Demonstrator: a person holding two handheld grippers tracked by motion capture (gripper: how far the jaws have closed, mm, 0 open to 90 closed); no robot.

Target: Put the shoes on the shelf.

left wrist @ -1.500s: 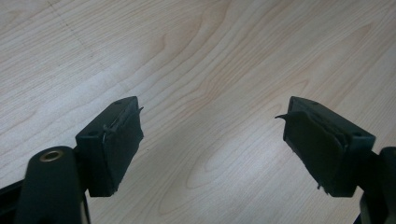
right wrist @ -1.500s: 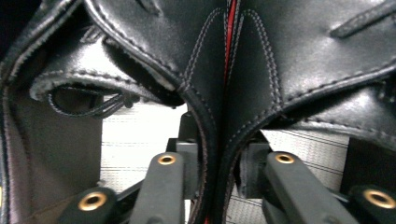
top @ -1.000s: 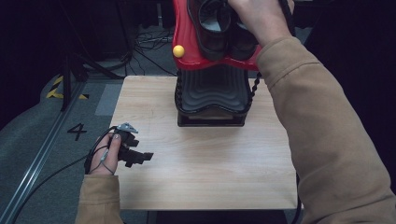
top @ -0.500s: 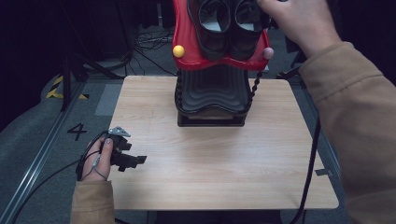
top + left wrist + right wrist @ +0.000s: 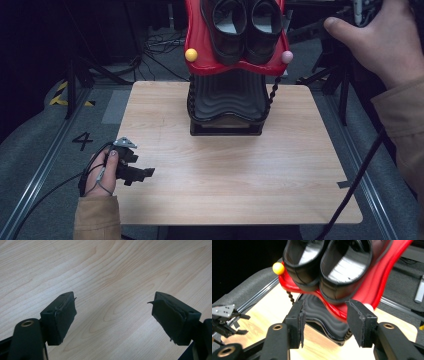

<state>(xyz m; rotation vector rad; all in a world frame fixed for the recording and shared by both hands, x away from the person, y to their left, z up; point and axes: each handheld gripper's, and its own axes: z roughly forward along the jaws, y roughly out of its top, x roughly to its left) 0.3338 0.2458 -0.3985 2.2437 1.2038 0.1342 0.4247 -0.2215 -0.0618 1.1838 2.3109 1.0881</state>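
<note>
Your table (image 5: pixel 225 195) is a pale wood-grain board with long, wavy figure running across it, smooth and matte. At its far edge stands a black rack (image 5: pixel 227 107) with rippled, ribbed walls on a boxy base, and above it a glossy red tray (image 5: pixel 200 45) curves up like moulded plastic, tipped with a yellow ball (image 5: pixel 191 54) at one corner and a pink ball (image 5: pixel 287 56) at the other. A beaded black cord (image 5: pixel 272 92) hangs down beside the rack. Two black shoes (image 5: pixel 247 25) sit side by side in the tray, leather-like with a dull sheen and pale insoles. On the grey floor mat left of the table you can read a painted "4" (image 5: pixel 82 140). Your left gripper (image 5: pixel 135 170) rests low at the table's near-left corner, its jaws spread wide over bare wood with nothing between them; the pads (image 5: pixel 63 317) look like rough, frayed black foam. Your right gripper (image 5: pixel 324 322) is released too, jaws parted, aimed at the shoes and the tray's lip from short of them. Since a second ago, your right hand (image 5: pixel 385 45) has pulled away from the shoes to the upper right, leaving both shoes uncovered; your left has barely shifted.
</note>
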